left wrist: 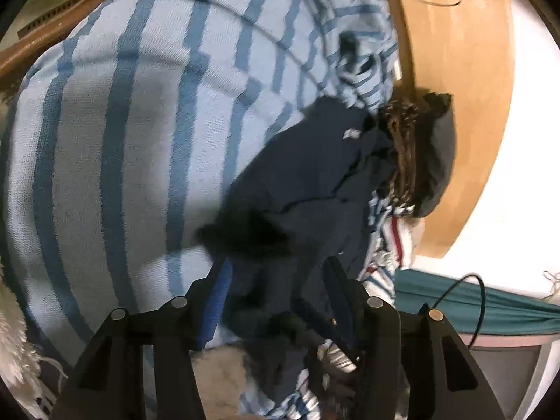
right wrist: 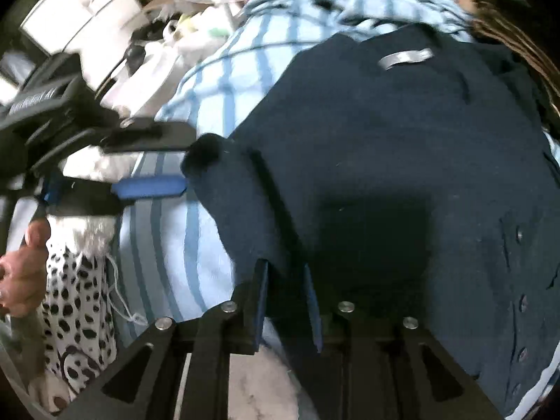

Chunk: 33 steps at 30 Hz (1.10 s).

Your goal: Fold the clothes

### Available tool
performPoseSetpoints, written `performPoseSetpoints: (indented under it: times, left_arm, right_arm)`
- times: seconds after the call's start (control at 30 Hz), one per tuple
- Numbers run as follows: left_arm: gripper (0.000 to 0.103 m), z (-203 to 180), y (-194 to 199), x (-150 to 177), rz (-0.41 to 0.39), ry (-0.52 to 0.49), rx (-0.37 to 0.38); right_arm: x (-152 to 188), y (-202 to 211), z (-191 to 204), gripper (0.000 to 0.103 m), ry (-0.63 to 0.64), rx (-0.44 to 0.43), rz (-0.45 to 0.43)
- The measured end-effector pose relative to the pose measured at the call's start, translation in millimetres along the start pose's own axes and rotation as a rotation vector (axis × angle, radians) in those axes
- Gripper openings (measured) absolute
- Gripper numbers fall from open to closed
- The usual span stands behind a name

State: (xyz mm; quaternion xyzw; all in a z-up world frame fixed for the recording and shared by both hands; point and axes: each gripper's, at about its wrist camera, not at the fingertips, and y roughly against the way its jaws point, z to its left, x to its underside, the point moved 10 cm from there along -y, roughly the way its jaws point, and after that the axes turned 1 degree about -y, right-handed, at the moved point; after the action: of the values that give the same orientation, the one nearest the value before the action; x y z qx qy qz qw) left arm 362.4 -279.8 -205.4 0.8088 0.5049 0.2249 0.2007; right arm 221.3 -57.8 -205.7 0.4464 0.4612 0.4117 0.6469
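Note:
A dark navy button-up garment (left wrist: 308, 175) lies on a light blue striped blanket (left wrist: 122, 133); it fills the right wrist view (right wrist: 385, 161). My left gripper (left wrist: 276, 269) stands open, its fingers either side of the garment's near corner; it shows from the side in the right wrist view (right wrist: 175, 161), jaws apart around the corner. My right gripper (right wrist: 285, 273) is closed down on the garment's lower edge, with cloth between its blue pads.
A pile of other clothes, striped and brown (left wrist: 402, 161), lies at the blanket's right edge beside a wooden floor (left wrist: 455, 70). A spotted black-and-white cloth (right wrist: 73, 297) and a hand (right wrist: 21, 273) are at left. Cluttered shelves (right wrist: 105, 7) stand behind.

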Motion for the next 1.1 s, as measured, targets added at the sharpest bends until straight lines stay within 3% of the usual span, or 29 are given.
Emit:
performPoseSetpoints:
  times: [0.07,0.17,0.3,0.47,0.57,0.6,0.63,0.83,1.0,1.03,1.07,1.1]
  left_arm:
    - [0.055,-5.5,-2.3,-0.6,0.005,0.005,0.025]
    - [0.055,-13.9,-13.7,-1.2,0.037,0.013,0.052]
    - [0.055,-21.5,-19.4,-1.6,0.052,0.015,0.079]
    - [0.055,-28.9,-21.9,-2.1,0.059,0.021,0.114]
    - [0.055,-23.5,-18.4,-4.4,0.046,0.013,0.090]
    - [0.055,-22.8,-18.9,-4.0,0.046,0.011,0.084]
    - [0.055,-22.2,-19.5,-3.6,0.047,0.009,0.077]
    - [0.055,-18.5,-22.4,-1.2,0.048,-0.001,0.045]
    - [0.055,-14.2,-25.6,-2.2,0.046,0.009,0.044]
    - [0.055,-13.6,-26.4,-3.0,0.045,0.012,0.047]
    - [0.055,-13.9,-27.9,-3.5,0.049,0.014,0.057]
    - [0.055,-14.4,-30.3,-3.8,0.056,0.021,0.064]
  right_arm:
    - [-0.3,10.6,11.9,0.057,0.037,-0.042,-0.041]
    - [4.3,13.8,34.3,0.070,0.126,-0.069,-0.039]
    - [8.8,-1.7,34.0,0.076,0.191,-0.008,0.016]
    - [17.6,-35.2,28.5,0.071,0.210,0.068,0.074]
    - [19.4,-38.0,18.4,0.037,0.198,0.109,0.066]
    - [17.4,-31.7,12.7,0.029,0.177,0.116,0.053]
    - [15.3,-25.4,7.0,0.027,0.156,0.122,0.040]
    - [-9.7,17.6,-46.8,0.026,-0.056,0.099,-0.062]
    - [-14.1,17.8,-88.6,0.029,-0.193,0.139,-0.054]
    - [-13.1,17.5,-86.6,0.029,-0.209,0.114,-0.055]
    - [-12.1,18.7,-77.9,0.035,-0.219,0.069,-0.062]
    - [-10.9,21.1,-67.0,0.049,-0.212,0.018,-0.074]
